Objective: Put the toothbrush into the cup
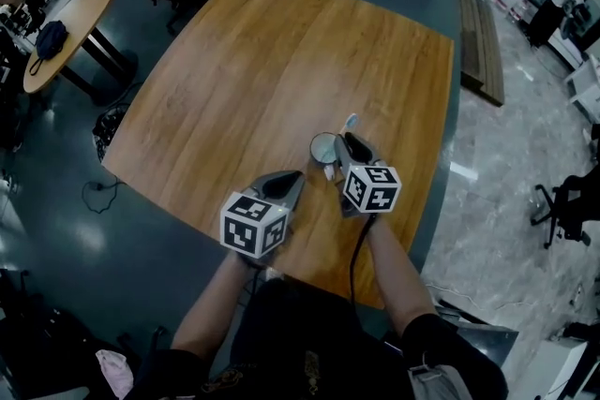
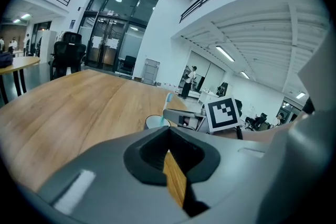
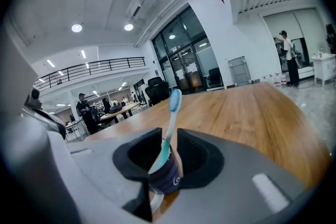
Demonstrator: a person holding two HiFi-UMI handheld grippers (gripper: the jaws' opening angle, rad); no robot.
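Two arms (image 1: 389,262) reach out from the 6 o'clock side. Each one holds a grey tool with a black-and-white marker cube (image 1: 371,187) on it. On the right tool (image 1: 349,141) the jaws are apart and let go. The toothbrush (image 3: 171,115) stands in the gap between them. It is thin, smooth, blue-green plastic with a pale brush head on top, and it leans inside the cup (image 3: 168,178). That cup is small, round and dark. It stands on the worktop (image 1: 272,51) close to the 6 o'clock edge. At 8 o'clock from the cup, the left tool (image 1: 289,180) has its jaws a little apart and holds nothing. Streaky brown wood makes up the worktop, which is wide and flat with rounded corners. Lots of bare wood lies toward 12 o'clock and 10 o'clock. Dark grey floor (image 1: 159,267) lies past the 7 o'clock edge.
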